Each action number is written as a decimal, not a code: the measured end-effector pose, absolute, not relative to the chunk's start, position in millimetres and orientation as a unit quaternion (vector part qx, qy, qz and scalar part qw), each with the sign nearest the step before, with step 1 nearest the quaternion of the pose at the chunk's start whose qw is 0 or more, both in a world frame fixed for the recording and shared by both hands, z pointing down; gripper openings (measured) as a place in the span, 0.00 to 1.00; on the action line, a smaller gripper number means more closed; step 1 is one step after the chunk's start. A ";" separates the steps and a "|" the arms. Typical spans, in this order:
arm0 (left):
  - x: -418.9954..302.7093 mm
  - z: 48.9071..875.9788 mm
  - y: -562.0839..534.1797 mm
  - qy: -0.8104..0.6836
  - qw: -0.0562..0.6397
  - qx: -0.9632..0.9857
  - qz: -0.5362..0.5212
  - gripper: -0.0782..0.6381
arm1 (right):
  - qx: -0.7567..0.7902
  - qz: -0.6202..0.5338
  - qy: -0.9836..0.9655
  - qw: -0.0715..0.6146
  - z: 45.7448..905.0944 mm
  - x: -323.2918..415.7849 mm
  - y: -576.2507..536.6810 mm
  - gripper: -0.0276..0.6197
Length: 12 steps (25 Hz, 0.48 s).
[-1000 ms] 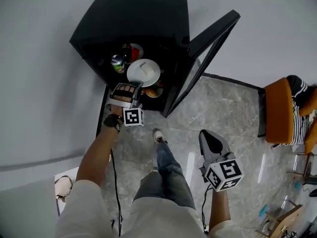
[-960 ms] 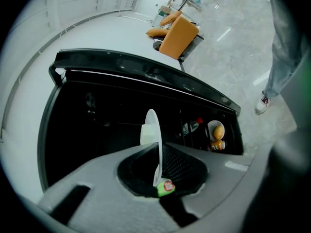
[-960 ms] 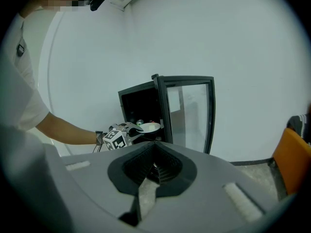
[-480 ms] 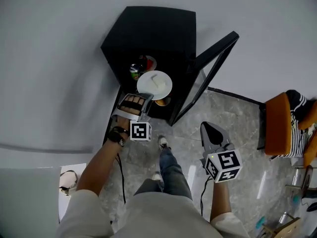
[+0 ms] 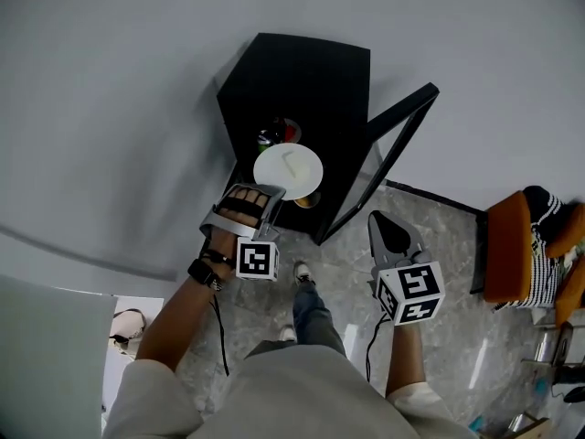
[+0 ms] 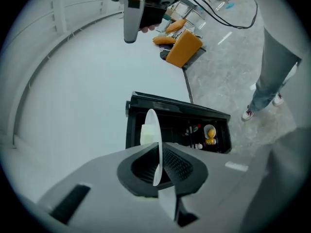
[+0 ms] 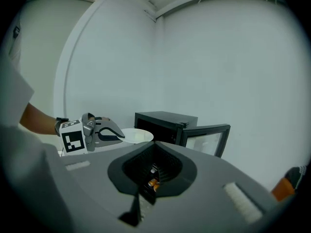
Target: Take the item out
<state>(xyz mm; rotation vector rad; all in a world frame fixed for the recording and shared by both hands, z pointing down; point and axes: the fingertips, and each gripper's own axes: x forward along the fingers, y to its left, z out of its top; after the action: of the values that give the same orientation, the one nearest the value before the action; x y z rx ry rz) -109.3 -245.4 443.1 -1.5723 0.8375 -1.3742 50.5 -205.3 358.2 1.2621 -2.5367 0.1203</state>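
Observation:
A white plate (image 5: pixel 288 170) carrying a pale block (image 5: pixel 291 164) is held by its near rim in my left gripper (image 5: pixel 272 194), which is shut on it. The plate hangs level just outside the front of the black mini fridge (image 5: pixel 302 90). In the left gripper view the plate (image 6: pixel 154 130) shows edge-on between the jaws of the left gripper (image 6: pixel 156 155), with the block (image 6: pixel 146 134) on its left face. My right gripper (image 5: pixel 382 229) is shut and empty, low beside the fridge's open glass door (image 5: pixel 384 149). The right gripper (image 7: pixel 153 171) view shows the plate (image 7: pixel 137 136) from the side.
Inside the fridge are a green can (image 5: pixel 267 138), a red item (image 5: pixel 291 131) and a bowl of orange food (image 6: pixel 210 132). An orange chair (image 5: pixel 507 245) with striped cloth stands at the right. A person's legs and shoe (image 5: pixel 302 271) are on the marble floor.
The left gripper has drawn the plate out of the fridge and away from its opening. The right gripper has stayed about where it was, still shut.

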 end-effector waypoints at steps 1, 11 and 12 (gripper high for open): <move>-110.1 435.7 -240.7 0.337 0.432 -0.628 -0.553 0.12 | 0.437 0.038 -0.885 0.153 353.2 49.0 -202.8 0.05; -105.9 385.5 -172.1 0.352 0.413 -0.635 -0.550 0.12 | 0.426 0.022 -0.892 0.149 323.5 45.5 -162.8 0.05; -105.8 380.1 -165.6 0.355 0.416 -0.633 -0.548 0.12 | 0.424 0.025 -0.894 0.145 322.5 44.6 -158.3 0.05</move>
<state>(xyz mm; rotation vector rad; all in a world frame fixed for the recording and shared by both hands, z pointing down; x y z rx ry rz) -105.8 -165.6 380.1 -1.5902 0.8904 -1.3772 44.6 -158.3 322.5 1.2206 -2.5742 0.0721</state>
